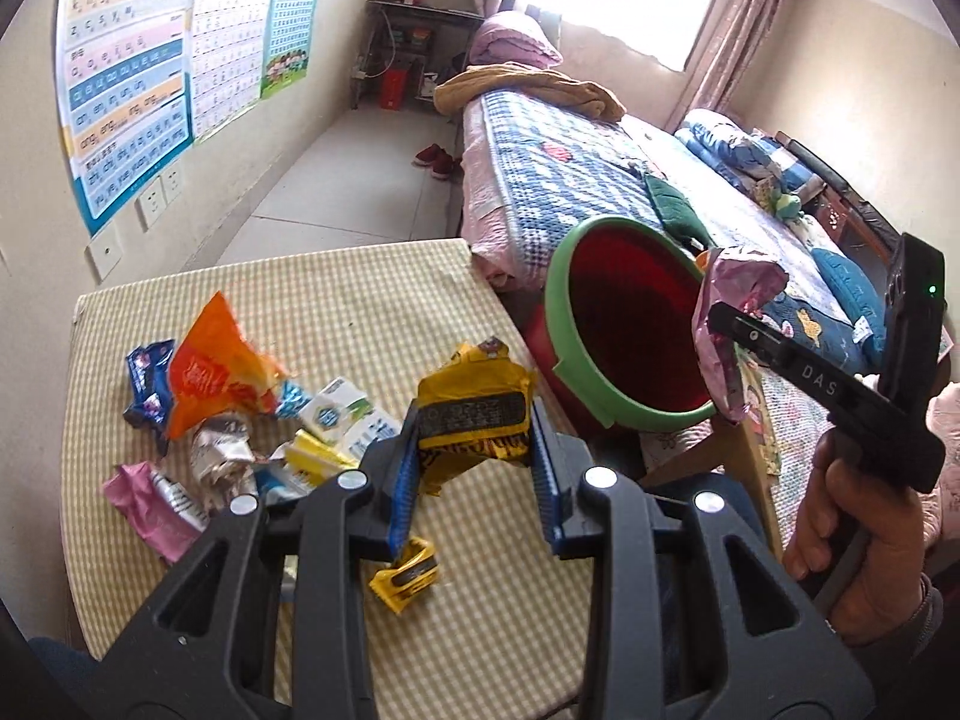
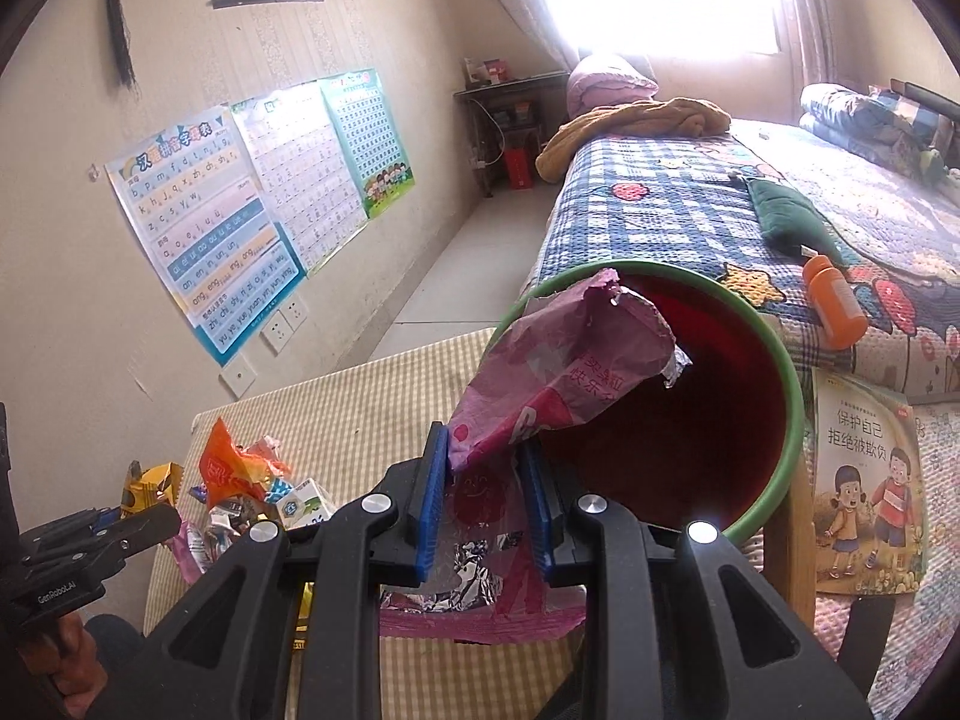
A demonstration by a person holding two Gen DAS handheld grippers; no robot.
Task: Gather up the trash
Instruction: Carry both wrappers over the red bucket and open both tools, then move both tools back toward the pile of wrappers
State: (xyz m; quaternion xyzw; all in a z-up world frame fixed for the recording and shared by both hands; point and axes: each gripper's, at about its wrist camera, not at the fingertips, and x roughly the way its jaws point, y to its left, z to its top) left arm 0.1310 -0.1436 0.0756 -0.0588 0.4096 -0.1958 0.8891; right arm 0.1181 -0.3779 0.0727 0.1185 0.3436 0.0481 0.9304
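My left gripper point(image 1: 474, 420) is shut on a crumpled yellow wrapper point(image 1: 474, 402), held above the checked table point(image 1: 360, 294). My right gripper point(image 2: 486, 450) is shut on a pink foil wrapper point(image 2: 558, 372), whose top reaches over the green rim of the red bin point(image 2: 690, 420). In the left wrist view the same bin point(image 1: 630, 330) stands tilted at the table's right edge, with the right gripper point(image 1: 729, 315) and the pink wrapper point(image 1: 729, 294) at its far rim. A pile of wrappers point(image 1: 228, 408) lies on the table's left part.
A small yellow wrapper point(image 1: 408, 576) lies under the left gripper. A bed point(image 1: 570, 138) with a checked blanket stands behind the bin. A children's book point(image 2: 870, 492) and an orange bottle point(image 2: 834, 300) lie to the right. Posters point(image 2: 240, 198) hang on the left wall.
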